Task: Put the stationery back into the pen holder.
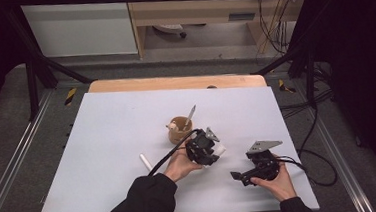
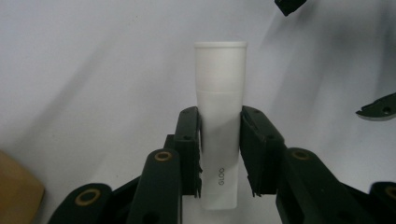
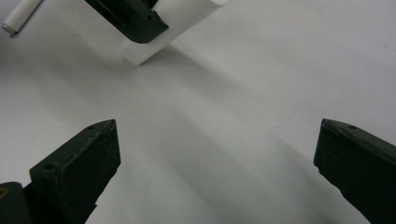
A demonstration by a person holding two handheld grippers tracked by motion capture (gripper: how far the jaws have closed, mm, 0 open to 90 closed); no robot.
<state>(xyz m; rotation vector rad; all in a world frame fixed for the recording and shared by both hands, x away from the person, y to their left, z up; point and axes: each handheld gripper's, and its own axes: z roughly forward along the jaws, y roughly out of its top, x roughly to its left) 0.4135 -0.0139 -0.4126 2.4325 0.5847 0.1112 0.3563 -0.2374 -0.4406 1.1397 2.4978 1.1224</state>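
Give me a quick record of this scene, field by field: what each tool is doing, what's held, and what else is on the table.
left tool: shut on the white tube, jaws pressing both its sides
tube marking: small lettering, seems to read GLOO
right tool: open, nothing between the jaws
surface: white table sheet
wooden cup: behind the left tool, holding small items
white stick: lying left of the left hand

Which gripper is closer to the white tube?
The left one. The left gripper has its jaws clamped on the white tube, holding it above the table. The right gripper sits apart to the side, jaws wide open with nothing between them.
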